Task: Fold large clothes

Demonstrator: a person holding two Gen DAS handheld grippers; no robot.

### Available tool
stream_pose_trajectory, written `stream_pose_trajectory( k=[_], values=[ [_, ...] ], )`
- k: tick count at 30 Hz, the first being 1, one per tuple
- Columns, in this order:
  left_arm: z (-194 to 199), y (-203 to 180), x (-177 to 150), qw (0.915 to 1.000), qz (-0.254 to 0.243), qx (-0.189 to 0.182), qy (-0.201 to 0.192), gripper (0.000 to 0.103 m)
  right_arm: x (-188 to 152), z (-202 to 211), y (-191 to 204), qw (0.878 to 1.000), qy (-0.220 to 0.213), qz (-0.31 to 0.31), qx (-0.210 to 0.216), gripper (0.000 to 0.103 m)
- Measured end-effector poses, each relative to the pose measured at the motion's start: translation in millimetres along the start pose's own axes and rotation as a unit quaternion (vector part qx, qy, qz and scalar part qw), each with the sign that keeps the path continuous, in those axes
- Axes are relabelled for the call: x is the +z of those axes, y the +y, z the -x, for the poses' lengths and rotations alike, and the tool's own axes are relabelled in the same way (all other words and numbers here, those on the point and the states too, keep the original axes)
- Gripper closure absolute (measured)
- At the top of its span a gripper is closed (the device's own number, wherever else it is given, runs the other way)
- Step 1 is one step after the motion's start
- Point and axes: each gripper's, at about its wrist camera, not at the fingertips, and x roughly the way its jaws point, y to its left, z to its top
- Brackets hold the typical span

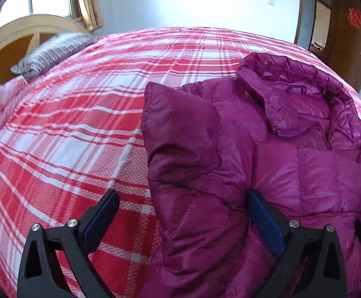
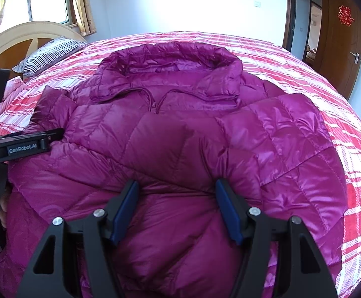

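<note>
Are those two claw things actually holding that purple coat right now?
No. The left gripper and right gripper are both open over the jacket, gripping nothing.

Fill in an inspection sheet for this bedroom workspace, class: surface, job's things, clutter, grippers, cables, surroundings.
Surface: bed with red-and-white plaid cover.
Job's things: magenta puffer jacket lying front up, collar toward the far edge, sleeves folded over the front.
Clutter: striped pillow by the headboard.
Grippers: left gripper open over the jacket's edge; right gripper open over its middle.
Cables: nothing seen.
Surroundings: wooden headboard, curtained window, open wooden door with a red ornament.
</note>
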Motion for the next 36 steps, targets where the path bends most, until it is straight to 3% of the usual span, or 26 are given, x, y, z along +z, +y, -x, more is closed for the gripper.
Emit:
stream_pose_trajectory(
  k=[4, 8, 13, 17, 21, 24, 36],
  values=[
    [5.4, -3.0, 1.3, 0.9998, -0.010, 0.016, -0.004, 0.001, -0.8, -0.1, 0.4, 1.000, -0.001, 0.001, -0.002, 0.037],
    [42.3, -11.4, -1.5, 0.9964, -0.036, 0.045, -0.062, 0.001, -0.8, -0.5, 0.8, 1.000, -0.002, 0.002, -0.003, 0.037],
    [80.9, -21.9, 0.9, 0.9932, -0.044, 0.010, -0.107, 0.001, -1.1, -0.1, 1.3, 1.000, -0.003, 0.003, -0.003, 0.037],
    [72.6, -46.5, -2.8, 0.9929, -0.072, -0.017, -0.093, 0.001, -1.2, 0.0, 1.3, 1.000, -0.003, 0.003, -0.004, 0.037],
    [46.6, -58.7, -11.3, 0.9938, -0.095, -0.002, -0.057, 0.001, -1.3, 0.0, 1.3, 1.000, -0.003, 0.003, -0.004, 0.037],
    [35.3, -56.7, -14.8, 0.9954, -0.089, -0.009, -0.036, 0.001, -1.4, -0.1, 1.3, 1.000, -0.003, 0.004, -0.004, 0.037],
    [18.4, -55.7, -17.0, 0.9959, -0.088, -0.018, -0.011, 0.001, -0.2, -1.5, 3.5, 1.000, 0.000, 0.009, -0.011, 0.036]
  ],
)
